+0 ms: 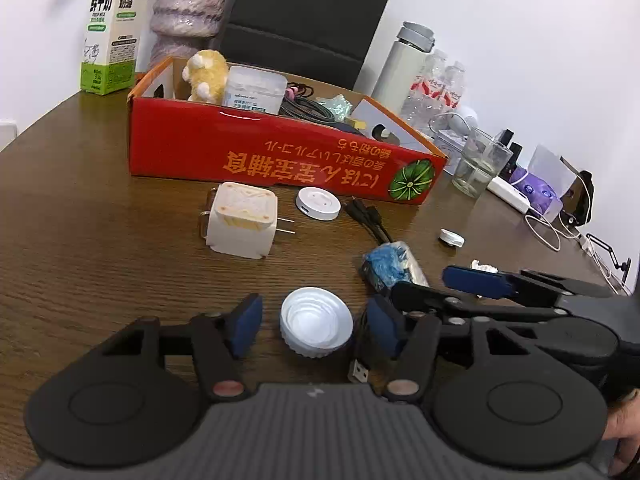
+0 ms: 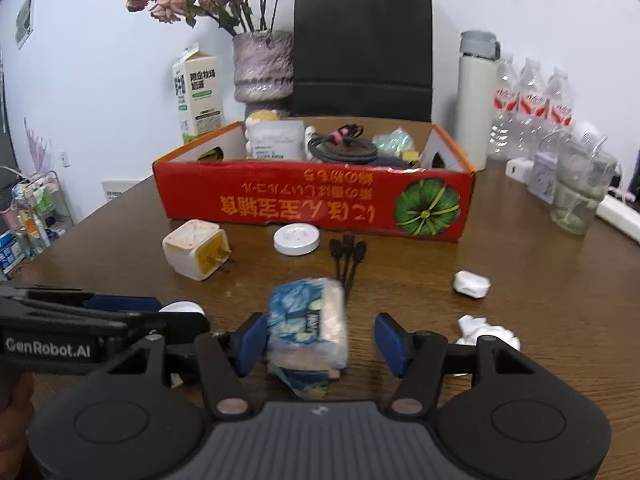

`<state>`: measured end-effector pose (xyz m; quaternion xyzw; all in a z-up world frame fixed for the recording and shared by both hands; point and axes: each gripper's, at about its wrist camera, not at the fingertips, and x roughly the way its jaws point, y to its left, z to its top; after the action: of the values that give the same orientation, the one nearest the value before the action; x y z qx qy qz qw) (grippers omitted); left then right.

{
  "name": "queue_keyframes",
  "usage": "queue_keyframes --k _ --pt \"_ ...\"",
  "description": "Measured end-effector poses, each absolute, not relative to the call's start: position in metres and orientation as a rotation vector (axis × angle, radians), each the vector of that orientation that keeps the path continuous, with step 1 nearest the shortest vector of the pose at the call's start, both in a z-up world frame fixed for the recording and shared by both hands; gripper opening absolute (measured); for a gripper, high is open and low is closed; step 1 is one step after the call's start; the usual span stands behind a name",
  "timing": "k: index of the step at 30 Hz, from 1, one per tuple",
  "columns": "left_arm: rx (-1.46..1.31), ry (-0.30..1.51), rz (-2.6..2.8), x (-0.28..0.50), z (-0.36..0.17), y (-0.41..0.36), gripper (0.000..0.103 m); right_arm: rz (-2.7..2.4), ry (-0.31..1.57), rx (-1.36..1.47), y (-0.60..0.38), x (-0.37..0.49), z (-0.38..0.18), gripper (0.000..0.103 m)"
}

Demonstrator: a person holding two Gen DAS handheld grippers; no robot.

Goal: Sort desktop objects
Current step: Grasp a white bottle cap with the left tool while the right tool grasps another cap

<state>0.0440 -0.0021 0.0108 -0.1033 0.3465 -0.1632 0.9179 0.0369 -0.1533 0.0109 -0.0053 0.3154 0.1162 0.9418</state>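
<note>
white plastic, ridged round its rim, the bottle cap (image 1: pixel 317 327) lies hollow side up on the desk (image 1: pixel 80 264), between the pads of the left tool (image 1: pixel 314 326). those pads stand apart with a gap on either side of it, so nothing is clamped yet; a usb plug (image 1: pixel 359 372) sits just by the right-hand pad and could get caught in the squeeze.

close beside it, the blue-and-white tissue pack (image 2: pixel 308 322) lies between the pads of the right tool (image 2: pixel 320 340). the left-hand pad looks to touch the wrapper, the other stands clear, so this tool is apart too.

both tools straddle their pieces, seemingly to lift them at once. beyond, the red box (image 2: pixel 280 200) stands open-topped and already holds cables and a plush toy, the likely place for sorted things. a plug adapter (image 1: pixel 240 220), a white disc (image 1: pixel 318 203) and black cable ends (image 2: pixel 347 252) wait loose in front of it.
</note>
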Motion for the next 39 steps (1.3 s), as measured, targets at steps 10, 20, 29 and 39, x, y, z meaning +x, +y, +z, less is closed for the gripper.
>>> queue_keyframes --k 10,20,29,39 --pt "-0.215 0.702 -0.350 0.041 0.009 -0.002 0.040 0.218 0.653 0.060 -0.160 0.040 0.005 0.030" --pt "-0.135 0.625 -0.294 0.021 0.021 -0.009 0.040 0.245 0.628 0.157 -0.173 0.036 0.004 0.030" --pt "-0.081 0.604 -0.256 -0.002 0.027 -0.013 0.040 0.201 0.623 0.175 -0.175 0.036 0.004 0.038" --pt "-0.240 0.610 -0.292 -0.007 0.035 0.002 0.040 0.246 0.537 0.140 -0.183 -0.007 0.013 0.056"
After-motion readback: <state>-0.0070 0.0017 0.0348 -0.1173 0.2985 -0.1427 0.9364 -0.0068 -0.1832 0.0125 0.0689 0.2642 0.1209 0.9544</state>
